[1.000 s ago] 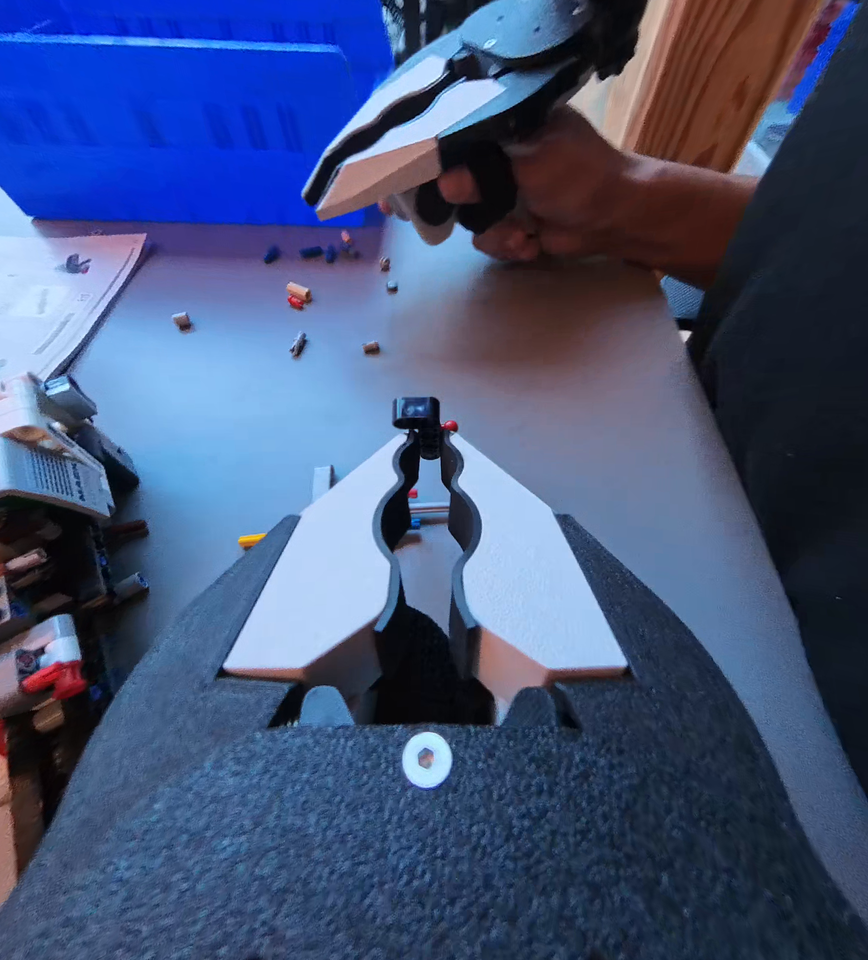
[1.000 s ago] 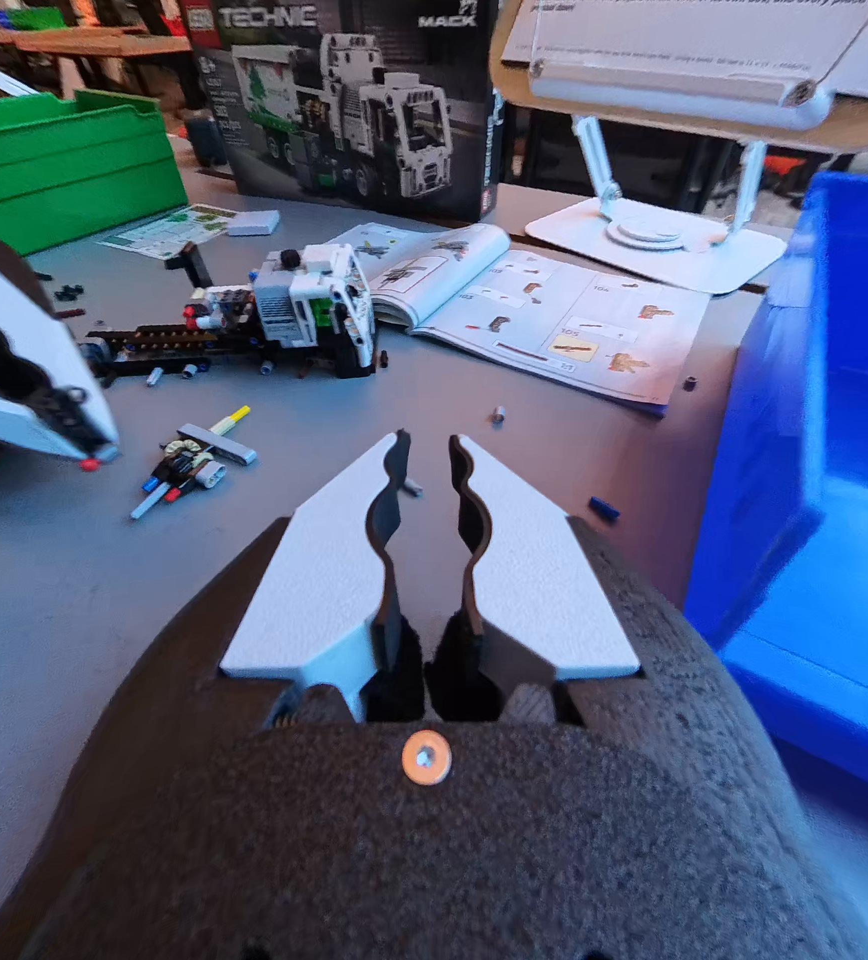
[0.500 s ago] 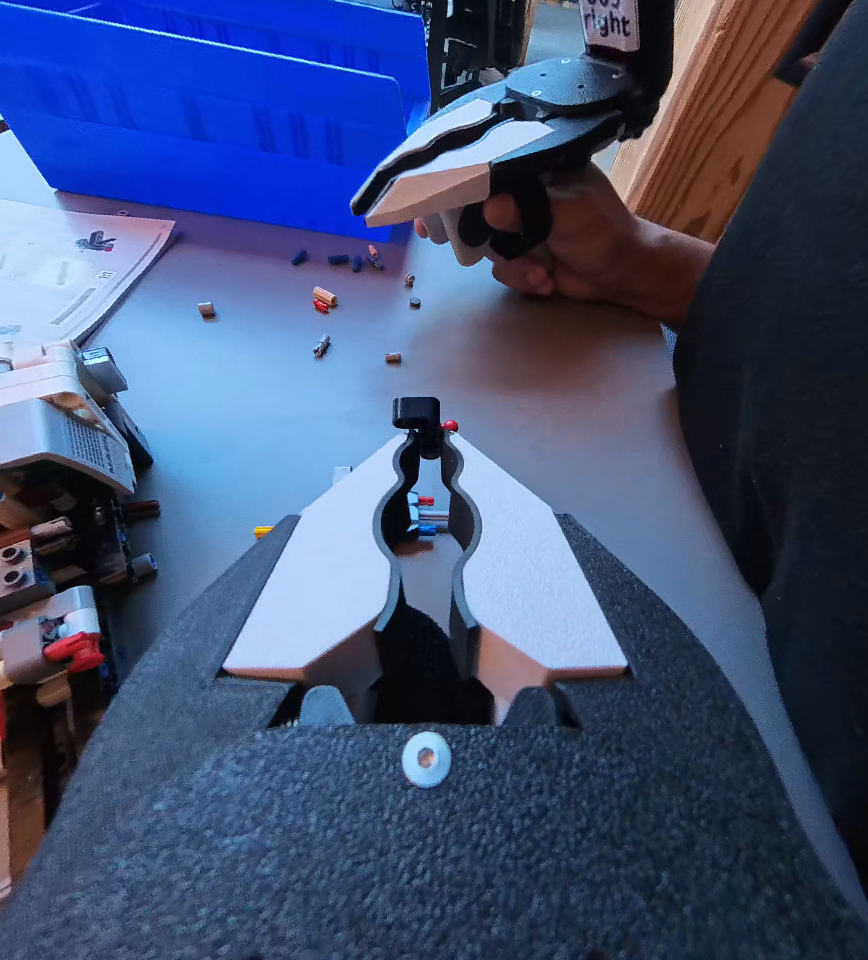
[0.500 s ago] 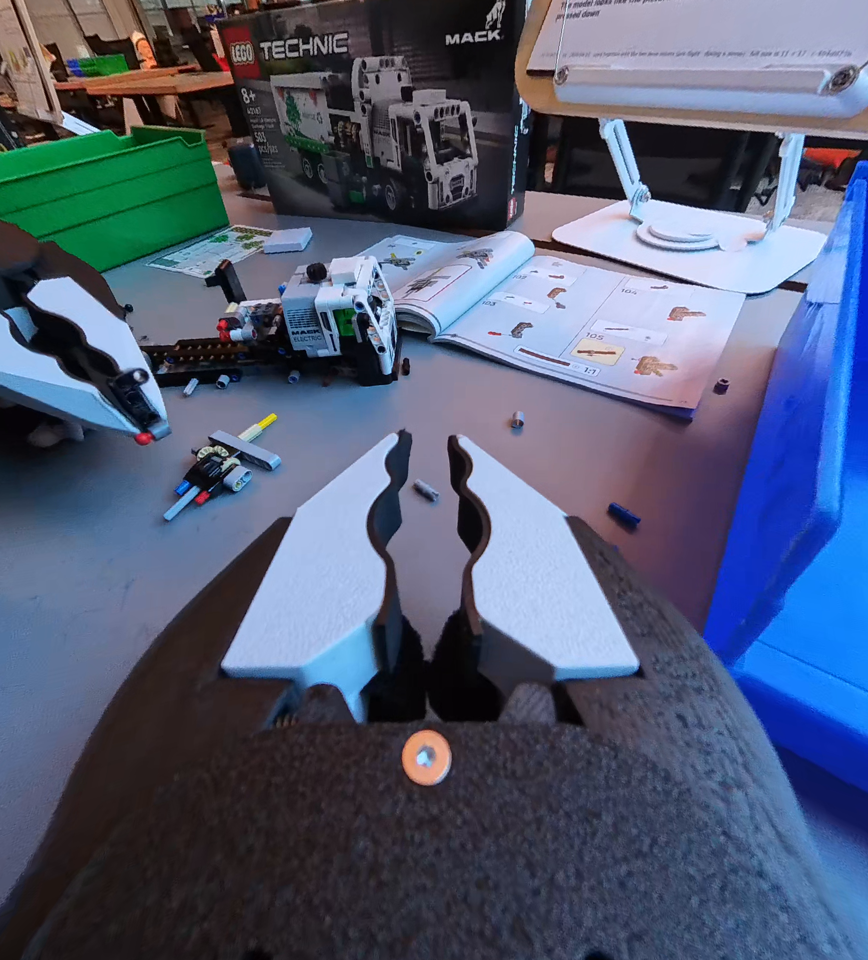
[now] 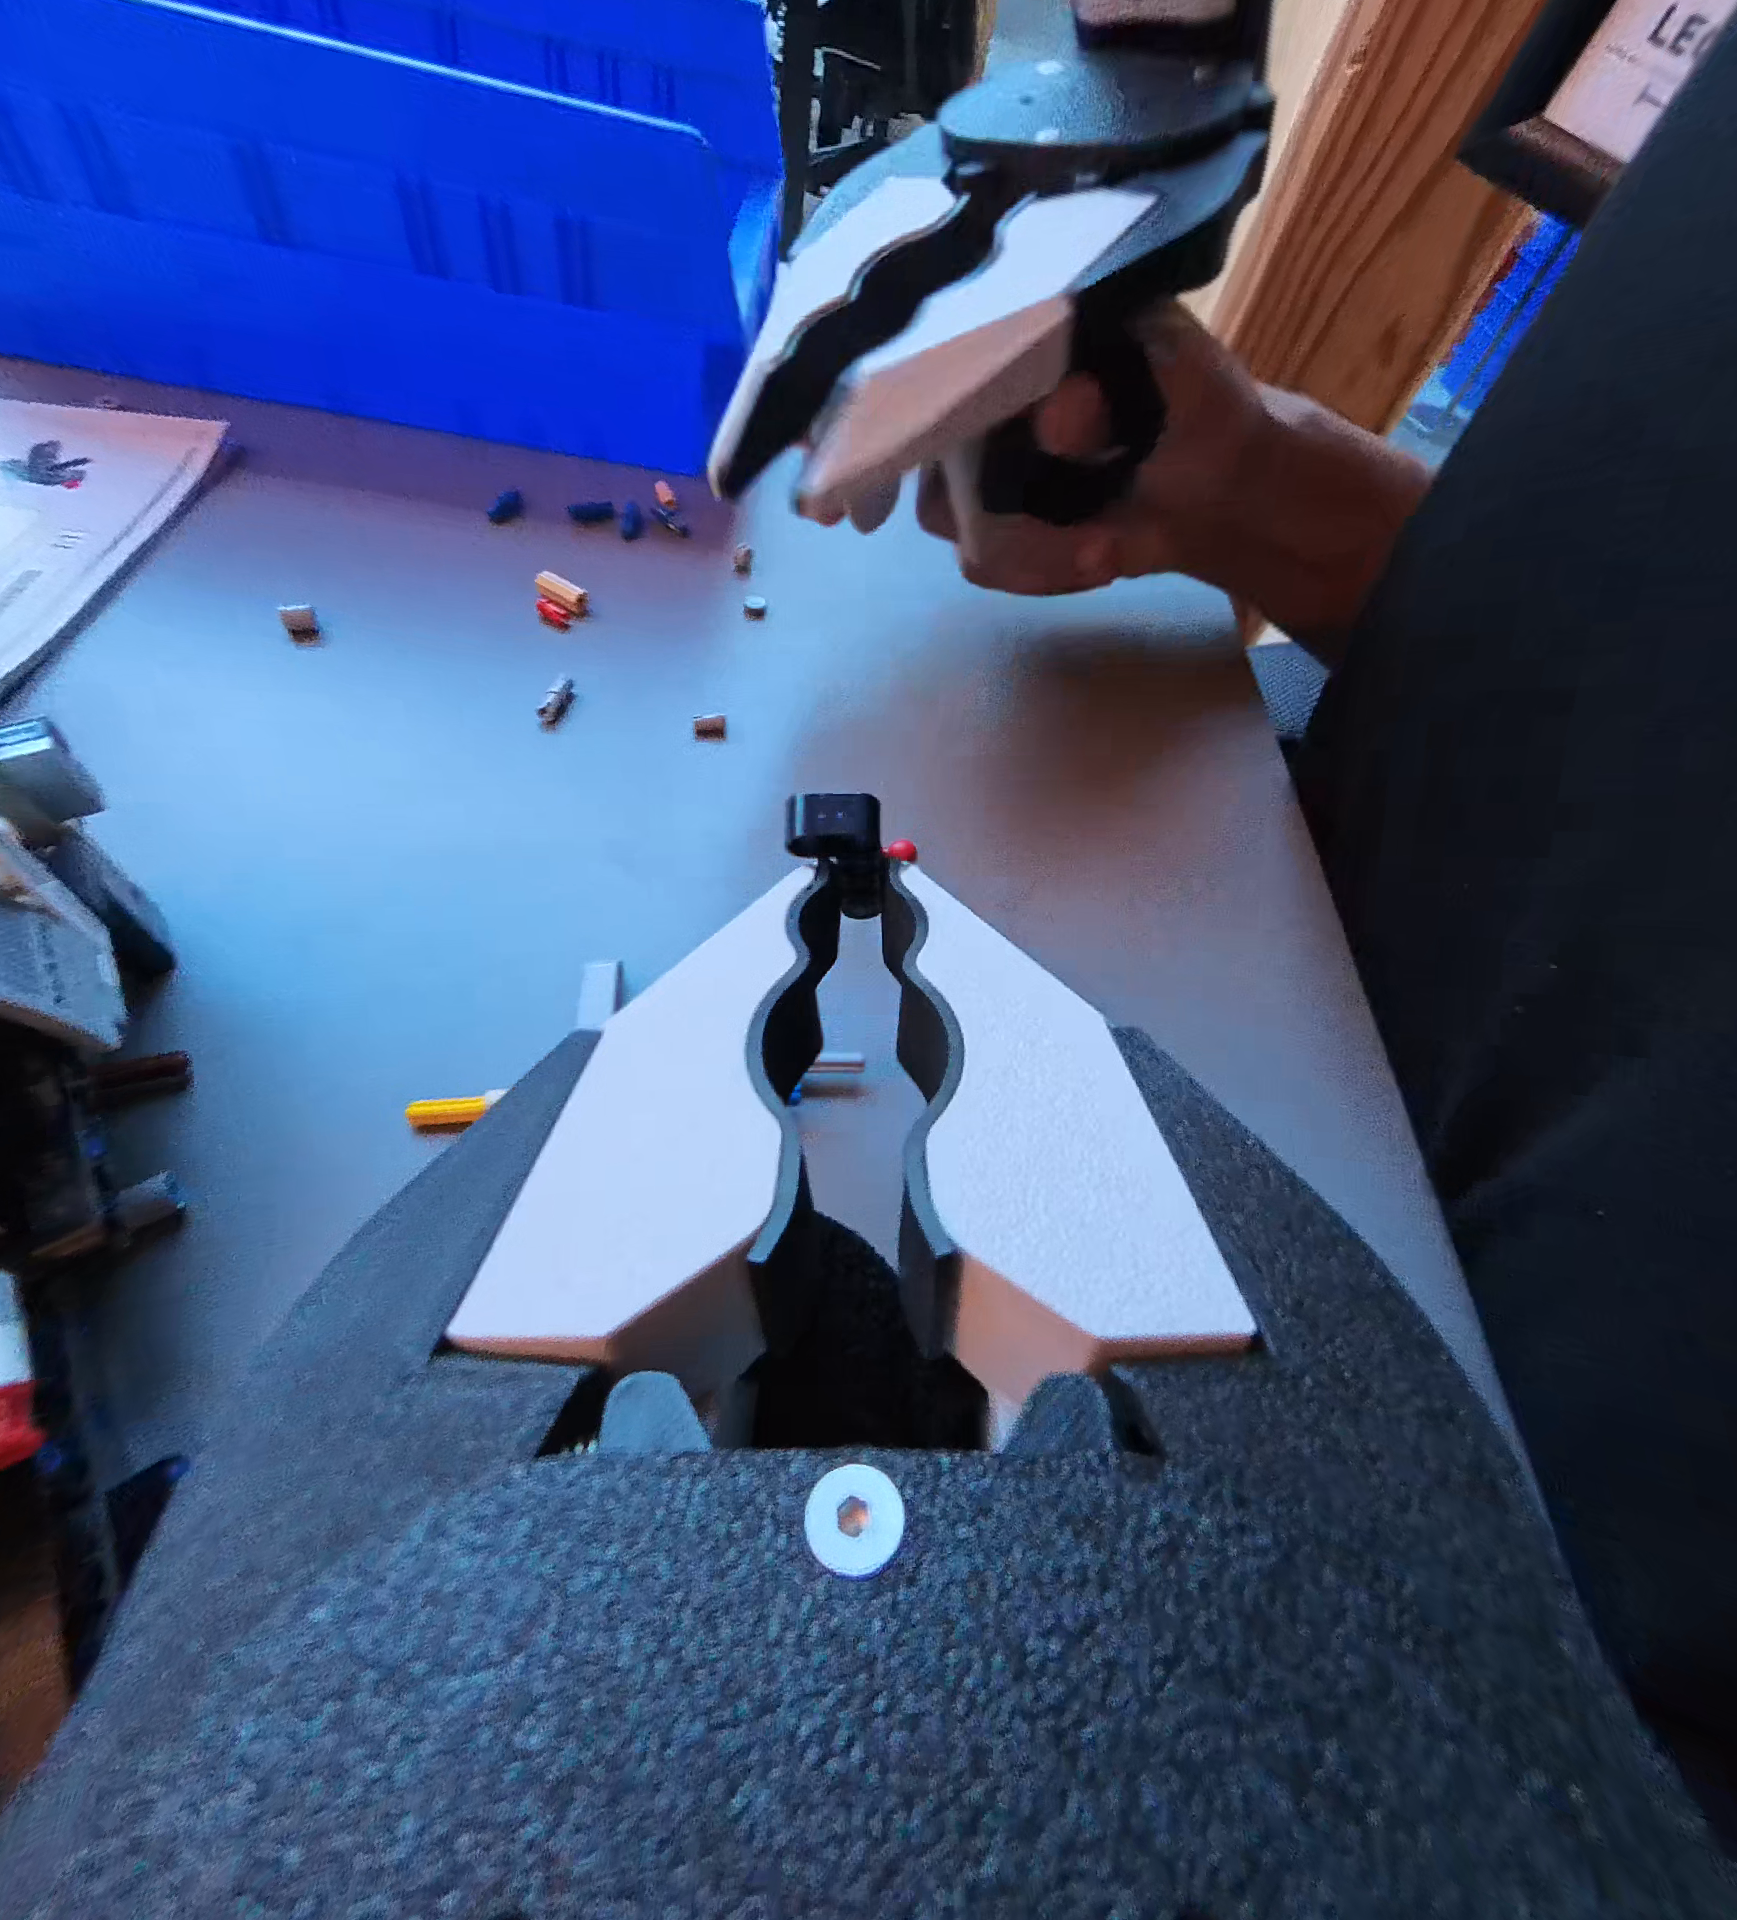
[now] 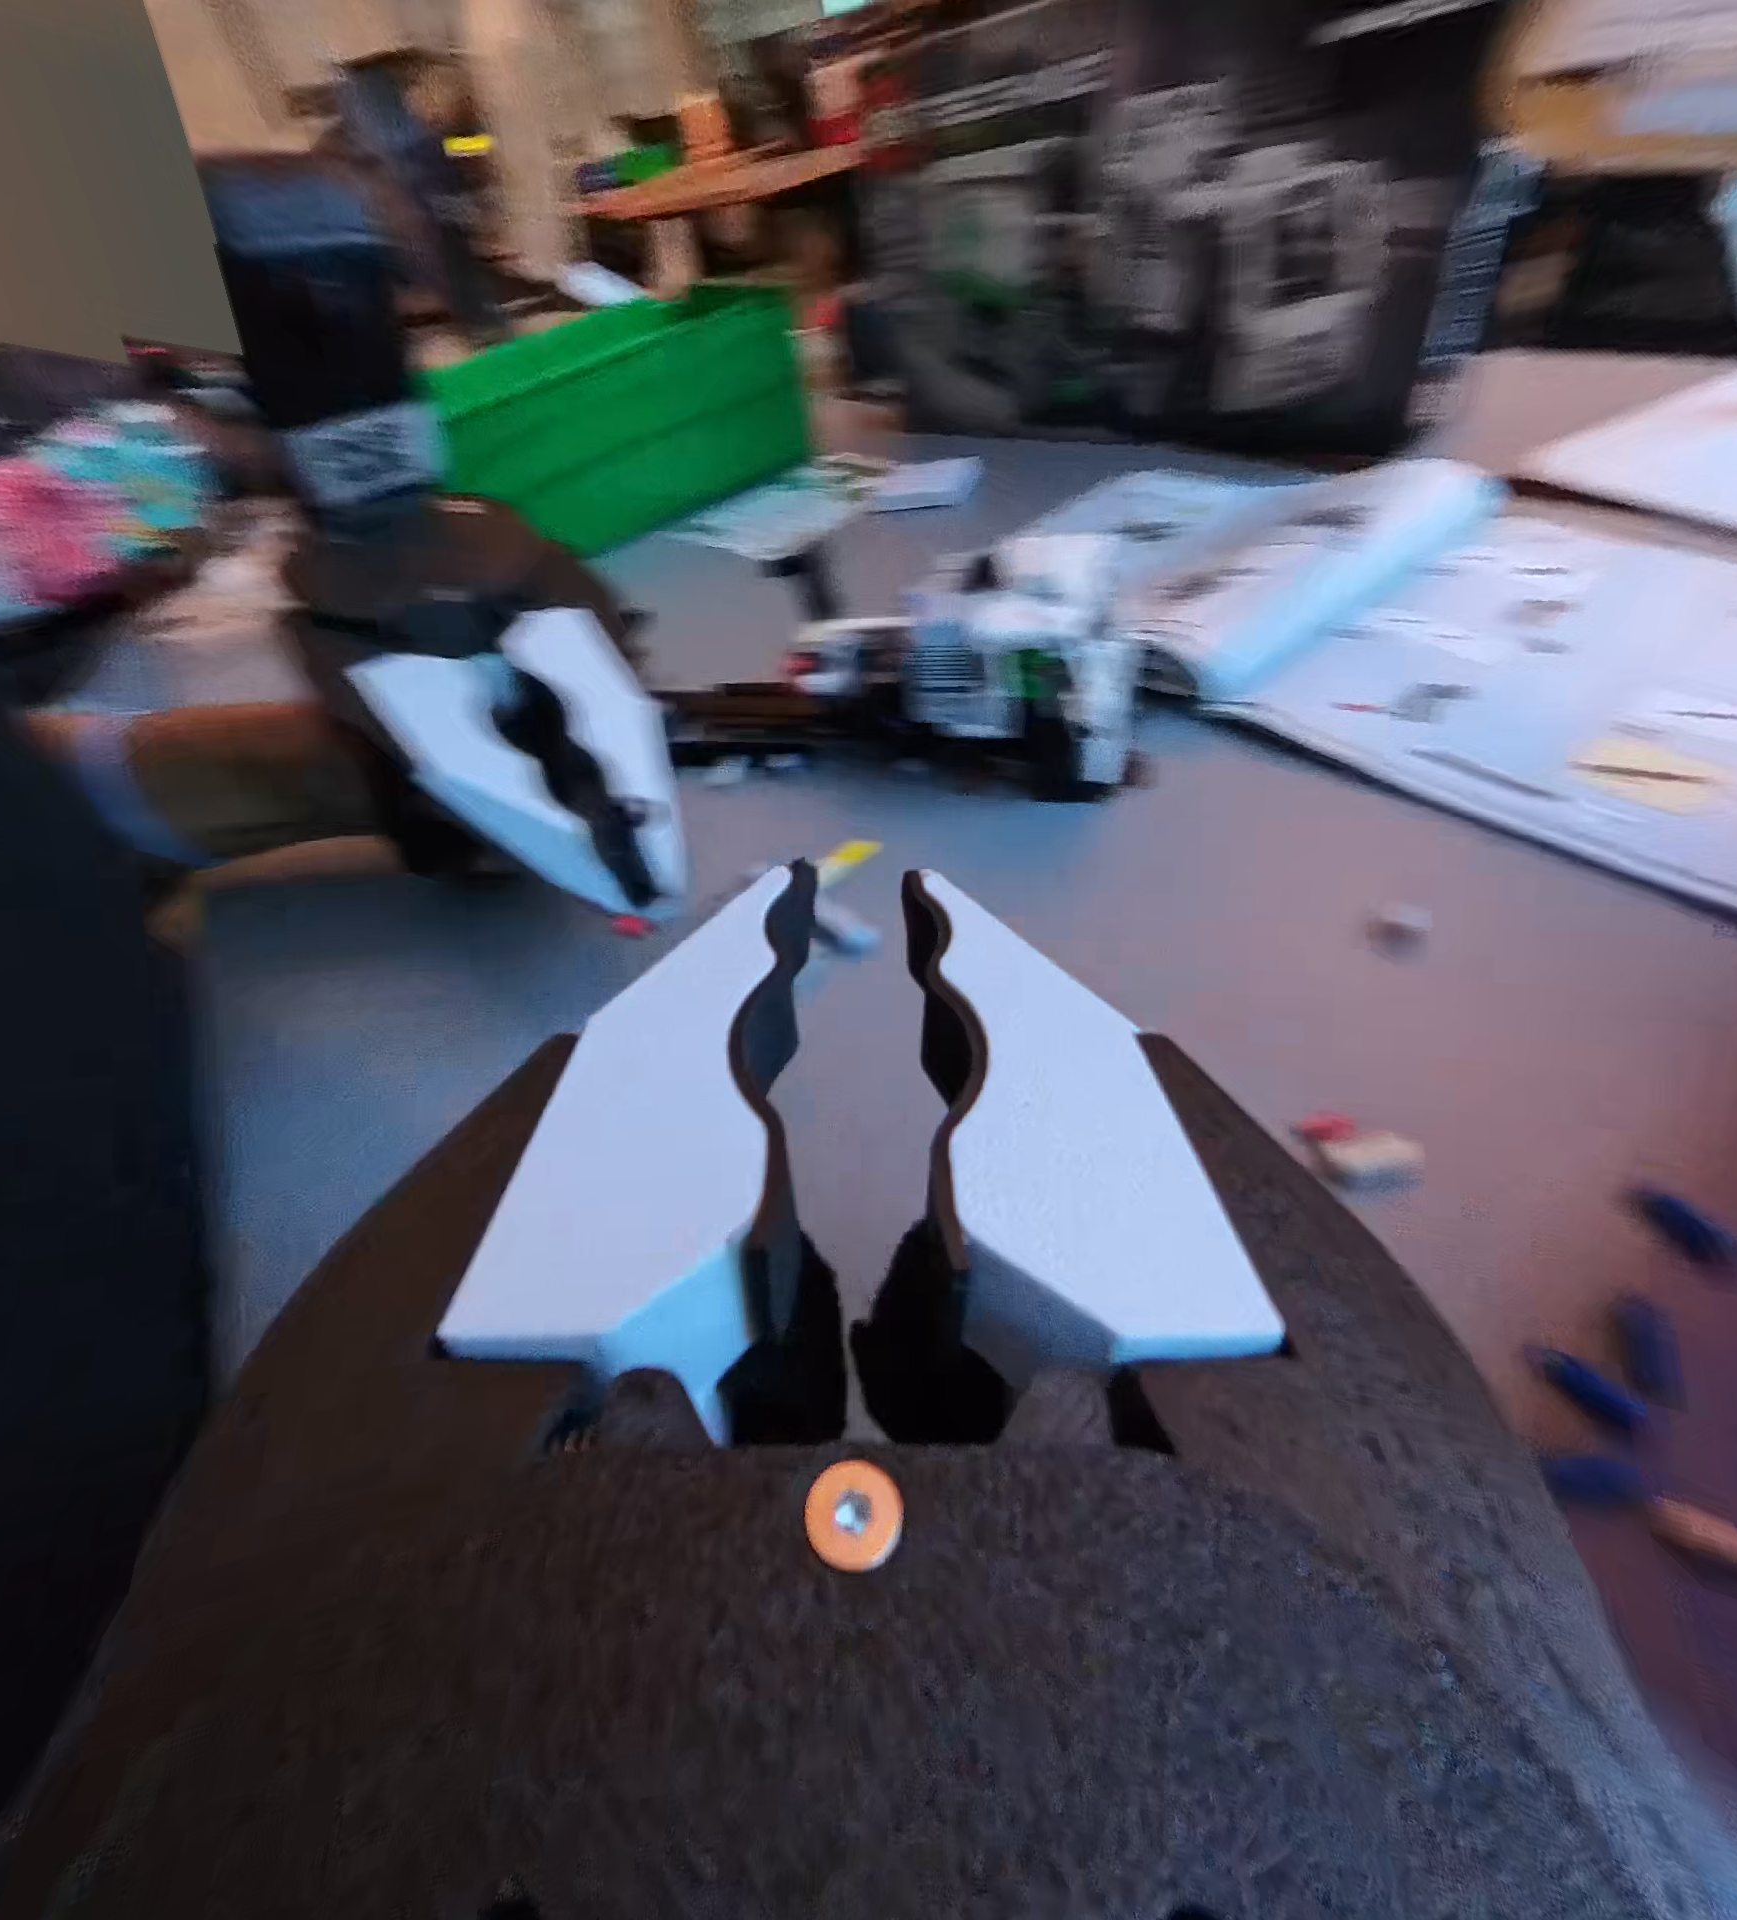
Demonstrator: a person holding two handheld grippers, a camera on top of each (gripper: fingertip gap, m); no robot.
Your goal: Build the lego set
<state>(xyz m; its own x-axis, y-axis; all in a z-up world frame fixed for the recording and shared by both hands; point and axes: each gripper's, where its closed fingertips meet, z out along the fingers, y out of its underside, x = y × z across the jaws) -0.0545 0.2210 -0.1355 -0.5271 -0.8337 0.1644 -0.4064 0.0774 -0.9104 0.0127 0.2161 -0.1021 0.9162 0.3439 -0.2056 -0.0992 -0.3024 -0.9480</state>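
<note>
My left gripper (image 5: 848,883) is shut on a small black lego piece (image 5: 833,823) with a red pin end (image 5: 902,850), held above the grey table. It also shows in the blurred right wrist view (image 6: 651,888), left of centre. My right gripper (image 6: 856,883) is open and empty; in the left wrist view (image 5: 770,478) it hangs above the scattered pins, held by a hand. The partly built white lego truck (image 6: 1020,675) stands mid-table and shows at the left edge of the left wrist view (image 5: 2,935). A small sub-assembly with a yellow axle (image 5: 443,1112) lies under my left gripper.
Loose blue, tan and red pins (image 5: 563,597) lie near a blue bin (image 5: 324,208). The open instruction booklet (image 6: 1466,665) lies at the right. A green bin (image 6: 625,416) stands at the back. A person in dark clothing (image 5: 1622,935) sits along the table edge. The gap from one gripper's tips to the other's is roughly 8 centimetres.
My right gripper has swung left and forward toward my left gripper; its view is now motion-blurred. My left gripper keeps hold of the black piece and has shifted only a little.
</note>
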